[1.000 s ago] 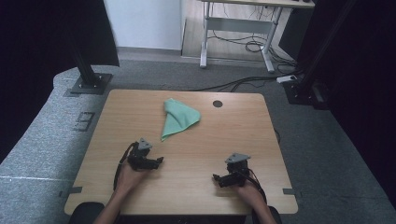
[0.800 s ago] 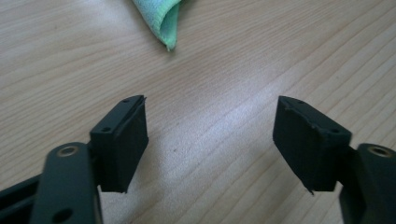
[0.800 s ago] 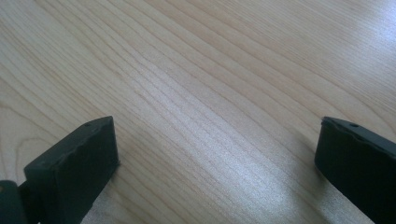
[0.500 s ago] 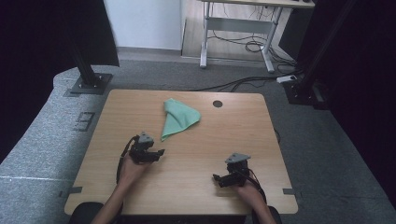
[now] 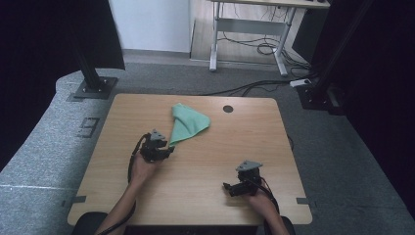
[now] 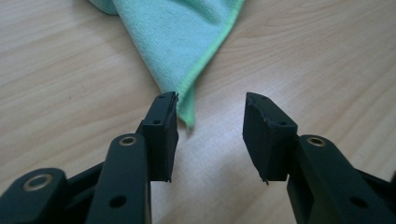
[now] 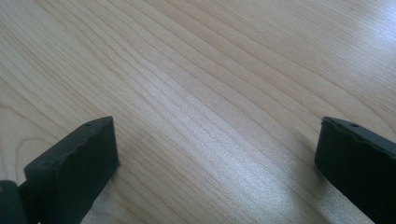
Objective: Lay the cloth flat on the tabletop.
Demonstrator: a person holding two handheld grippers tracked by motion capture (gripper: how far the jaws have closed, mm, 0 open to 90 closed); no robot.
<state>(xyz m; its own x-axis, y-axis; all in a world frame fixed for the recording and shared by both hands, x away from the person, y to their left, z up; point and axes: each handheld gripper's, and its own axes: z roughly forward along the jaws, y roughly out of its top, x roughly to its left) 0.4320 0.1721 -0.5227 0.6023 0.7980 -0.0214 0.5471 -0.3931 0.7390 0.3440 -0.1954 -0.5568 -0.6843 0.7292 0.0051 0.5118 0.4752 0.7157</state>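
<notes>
Grey carpet (image 5: 44,147) is seen around a light wooden table (image 5: 205,171), with dark stands at both sides and a white desk frame (image 5: 249,29) with loose cables at the back wall. At the left of the high view, the left gripper (image 5: 166,148) is held in the person's left hand (image 5: 142,169), pointed at the near tip of a green cloth (image 5: 188,125). In the left gripper view, its jaws are seen partly open, having just been closing, with a moderate gap between the pads; the cloth's pointed corner (image 6: 187,116) is seen lying flat on the wood just beside the left pad (image 6: 161,135), at the mouth of the gap, and no press on it by either pad is seen, so nothing is gripped. The cloth is laid crumpled and folded to a rough triangle on the far middle of the table, left of a small round cable hole (image 5: 228,108). At the right, the right gripper (image 5: 230,188) is held low near the table's front edge, well apart from the cloth. In the right gripper view, its jaws are seen spread wide, with bare wood grain (image 7: 196,102) between them and nothing held. Stitched hem and weave of the cloth are given by the left gripper view; the room, both forearms and the gripper cables are given by the high view.
</notes>
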